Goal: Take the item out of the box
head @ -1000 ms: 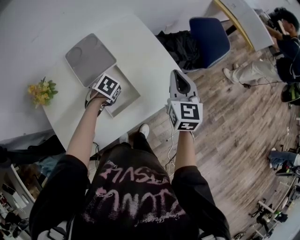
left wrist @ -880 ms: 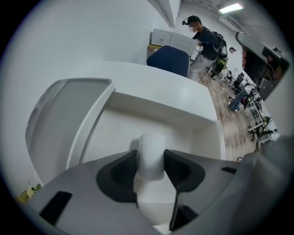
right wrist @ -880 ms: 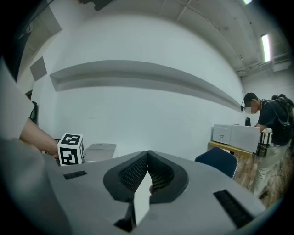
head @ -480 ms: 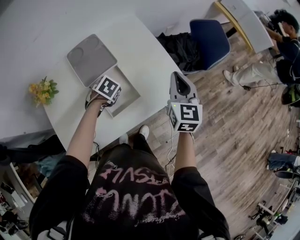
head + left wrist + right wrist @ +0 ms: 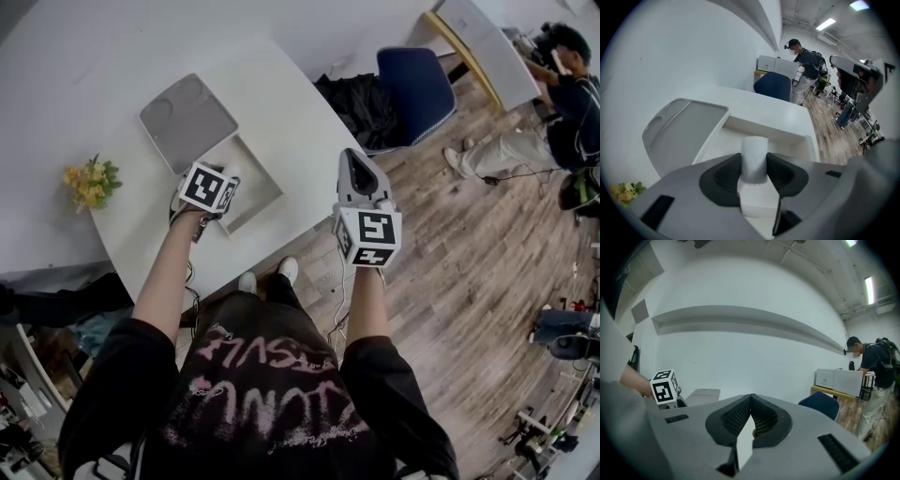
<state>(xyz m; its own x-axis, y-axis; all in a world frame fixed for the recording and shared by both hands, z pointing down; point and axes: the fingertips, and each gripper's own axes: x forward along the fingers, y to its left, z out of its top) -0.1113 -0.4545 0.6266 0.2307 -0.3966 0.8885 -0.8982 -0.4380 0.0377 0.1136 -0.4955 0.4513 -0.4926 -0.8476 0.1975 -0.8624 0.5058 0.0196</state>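
In my left hand-held gripper (image 5: pixel 754 158) the jaws had just been closing, and they pinched a white roll (image 5: pixel 754 146) between the dark pads. The roll stood upright, touching both pads, with its top clear above them. My right hand-held gripper (image 5: pixel 750 398) had its pads pressed together tip to tip. It pointed nearly level and hung off to the right of the left one, out past the counter's edge and over the wooden floor (image 5: pixel 469 244).

Directly under and just beyond the left jaws lay the open box (image 5: pixel 765 125), a shallow white tray, so the roll was held over it. To the left of those jaws, joined to the box along one side, the grey lid (image 5: pixel 686 126) lay flat and face up. Both rested on the white counter (image 5: pixel 787 107), which ran on ahead of the gripper.

Low on the left, near the counter's edge, I saw some yellow flowers (image 5: pixel 622 191). Beyond the far end of the counter stood a blue chair (image 5: pixel 772 86). Farther still, a person (image 5: pixel 807 63) stood by some white boxes.
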